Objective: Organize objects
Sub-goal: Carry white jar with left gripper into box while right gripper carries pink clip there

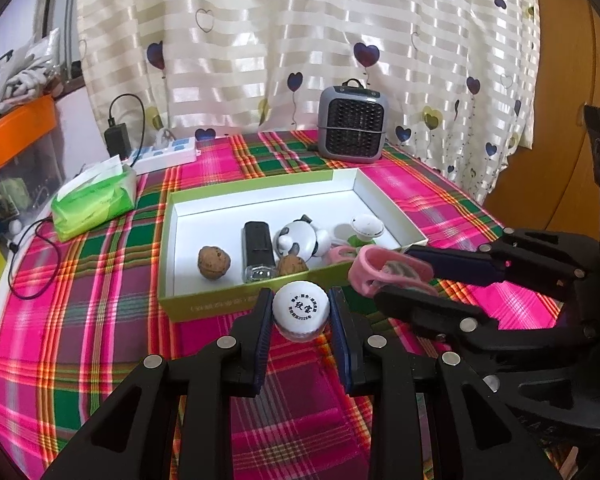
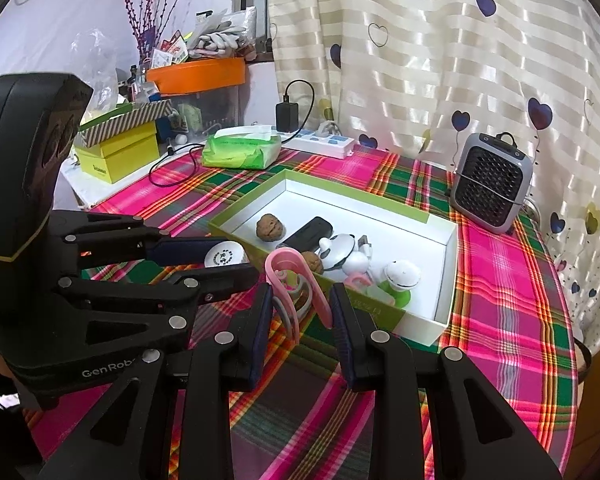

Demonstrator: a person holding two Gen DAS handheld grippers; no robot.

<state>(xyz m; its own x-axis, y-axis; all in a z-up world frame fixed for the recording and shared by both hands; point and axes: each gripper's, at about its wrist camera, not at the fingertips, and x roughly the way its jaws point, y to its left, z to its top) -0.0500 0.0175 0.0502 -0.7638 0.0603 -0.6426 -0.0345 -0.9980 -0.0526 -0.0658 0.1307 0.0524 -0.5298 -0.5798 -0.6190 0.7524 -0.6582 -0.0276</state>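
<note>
Bench (image 1: 100, 360), draped in a pink-and-green plaid cloth, carries a shallow green-walled cardboard box with a white floor (image 1: 260, 204). Inside lie two rough brown walnuts (image 1: 214, 263), a glossy black rectangular device (image 1: 257, 240), a panda figurine (image 1: 300, 240) and a white domed knob on a green base (image 1: 366, 228).

Left tongs (image 1: 300, 312) are narrowed onto a white ribbed plastic bottle cap with printed characters (image 1: 300, 310), just short of the box's near wall. Right tongs (image 2: 300, 312) pinch a pink looped plastic clip (image 2: 296, 292), apparently a hair clip, beside that wall.

Step in hand: carrying both pieces in. Next calls for clearing the wall, then releasing inside.
</note>
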